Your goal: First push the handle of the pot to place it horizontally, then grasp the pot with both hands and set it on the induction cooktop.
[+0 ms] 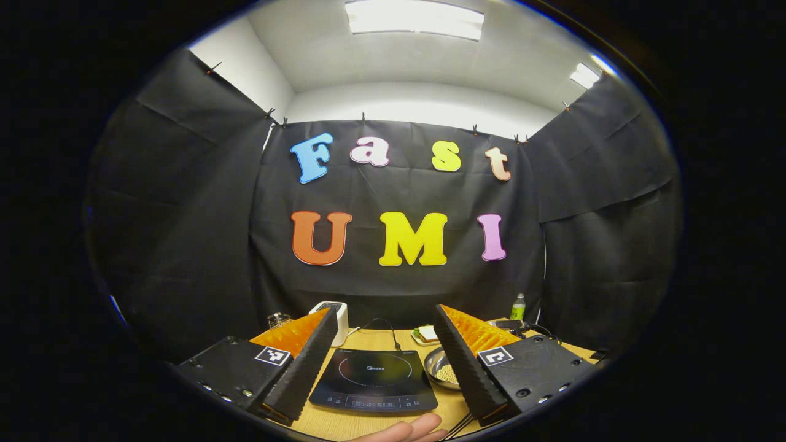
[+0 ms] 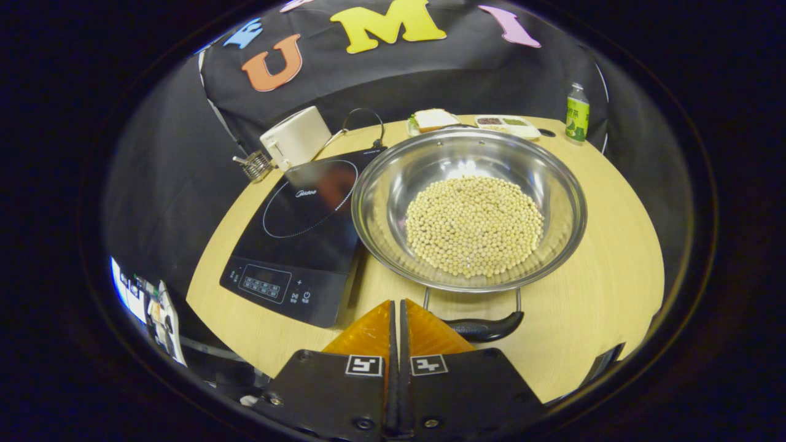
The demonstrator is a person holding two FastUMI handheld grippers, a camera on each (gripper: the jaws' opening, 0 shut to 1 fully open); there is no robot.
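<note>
The left gripper (image 1: 387, 344) is held level above the near edge of the wooden table (image 2: 608, 245), pointed at the booth's back wall, with its fingers spread wide and nothing between them. A hand (image 1: 408, 430) is seen at the bottom of the left gripper view, just below the fingers. The induction cooktop (image 1: 373, 380) is framed in the gap between the spread fingers, and part of the pot (image 1: 443, 368) is seen beyond the right-hand finger, which hides the rest.

The right gripper (image 2: 398, 313) is tilted downward over the table's near edge, its fingers pressed together with nothing held. In the right gripper view the steel pot, filled with pale beans (image 2: 474, 226), is set on the table directly ahead, its rim just beside the cooktop's right edge. The pot's near handle (image 2: 485, 325), a wire loop with a dark grip, is laid flat toward the gripper; the grip lies just right of the fingertips and may be touching them, though this cannot be settled.

Behind the cooktop a white appliance (image 2: 296, 137) and a small wire item (image 2: 253, 164) are placed. A sandwich plate (image 2: 433, 120), a divided tray (image 2: 506, 124) and a green bottle (image 2: 576, 113) are ranged along the far edge.
</note>
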